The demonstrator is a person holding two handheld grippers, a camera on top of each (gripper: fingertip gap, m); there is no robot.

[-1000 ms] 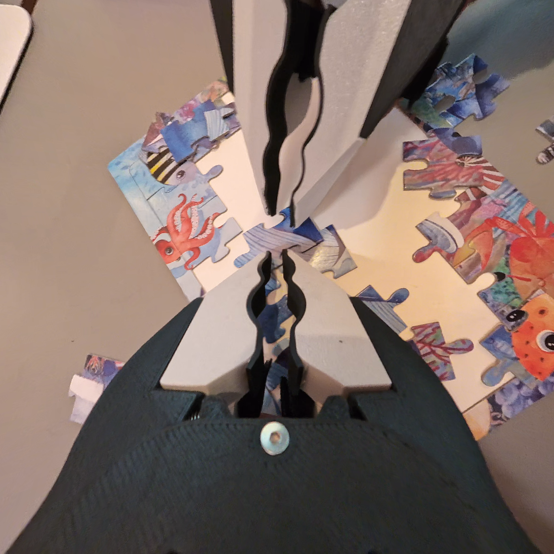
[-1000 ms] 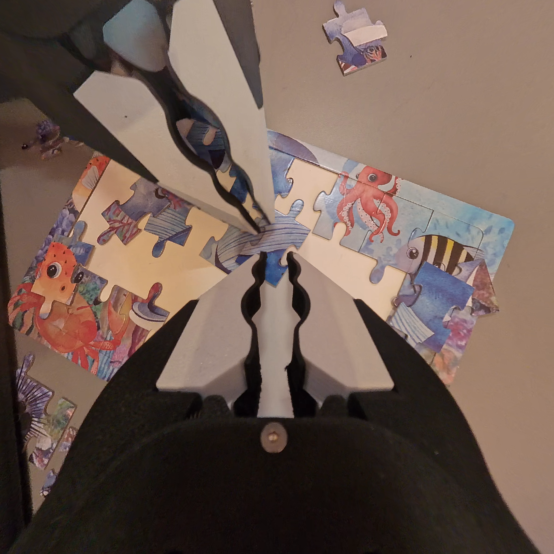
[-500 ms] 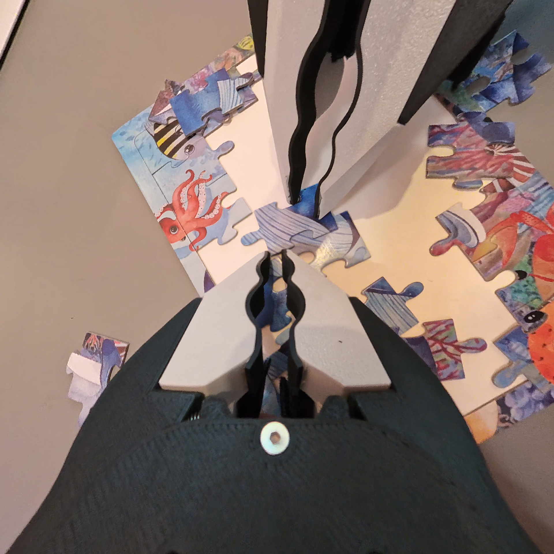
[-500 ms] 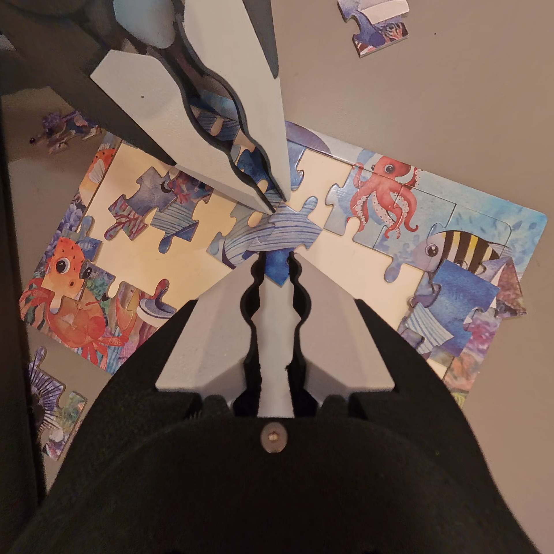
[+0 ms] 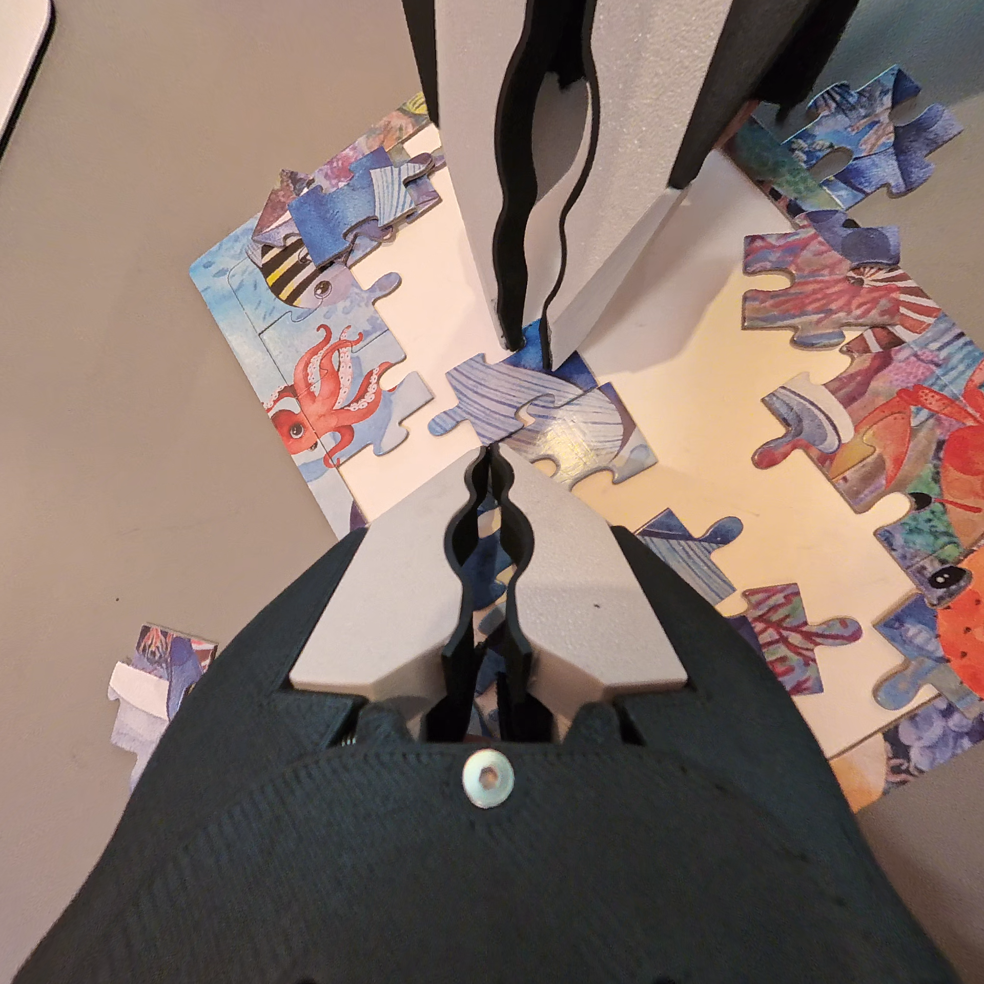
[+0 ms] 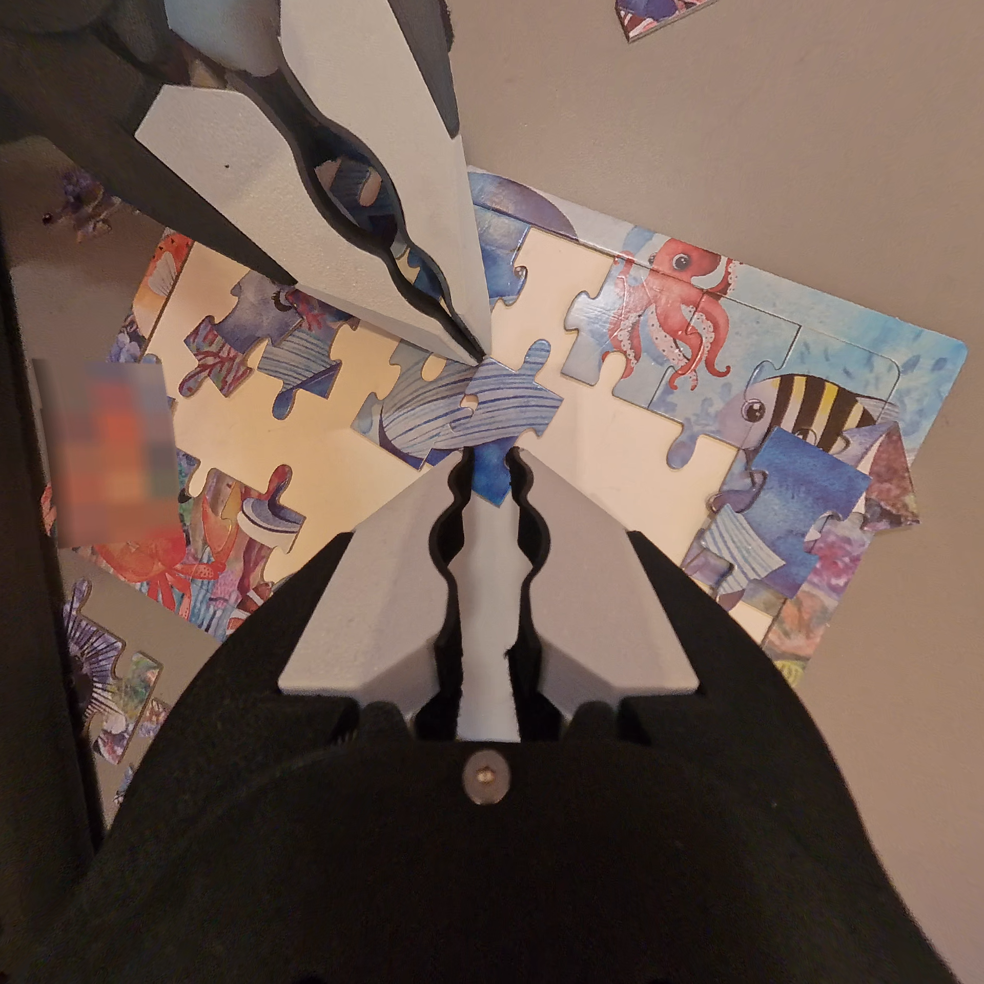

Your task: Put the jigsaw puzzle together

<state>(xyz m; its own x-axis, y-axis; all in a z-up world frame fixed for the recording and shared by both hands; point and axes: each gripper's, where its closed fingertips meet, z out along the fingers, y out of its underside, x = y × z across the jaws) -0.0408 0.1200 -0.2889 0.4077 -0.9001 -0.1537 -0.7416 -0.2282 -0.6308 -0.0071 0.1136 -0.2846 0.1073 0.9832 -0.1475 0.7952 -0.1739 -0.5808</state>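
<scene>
A blue-striped whale piece (image 5: 500,394) lies flat on the cream puzzle tray (image 5: 692,479), against a second whale piece (image 5: 580,431). My right gripper (image 6: 490,452) points down at it with the piece's dark blue corner (image 6: 490,474) between its narrow-set tips. It shows from above in the left wrist view (image 5: 530,354). My left gripper (image 5: 488,451) is shut, and its tips touch the opposite edge of the same piece. It shows in the right wrist view (image 6: 476,354). Placed octopus pieces (image 5: 330,388) sit just beyond the piece's tab.
Loose pieces are piled on the striped-fish corner (image 5: 341,213). Crab and coral pieces (image 5: 932,442) fill the other end. Two loose pieces (image 5: 687,554) lie on the bare tray. More pieces lie off the tray on the grey table (image 5: 154,676), (image 5: 873,144). Left tips to right tips: about 4 cm.
Both grippers have stayed on the striped piece as the views shifted over the tray. The left gripper's tips have closed from a slim gap to touching. The piece now sits snug against the second whale piece.
</scene>
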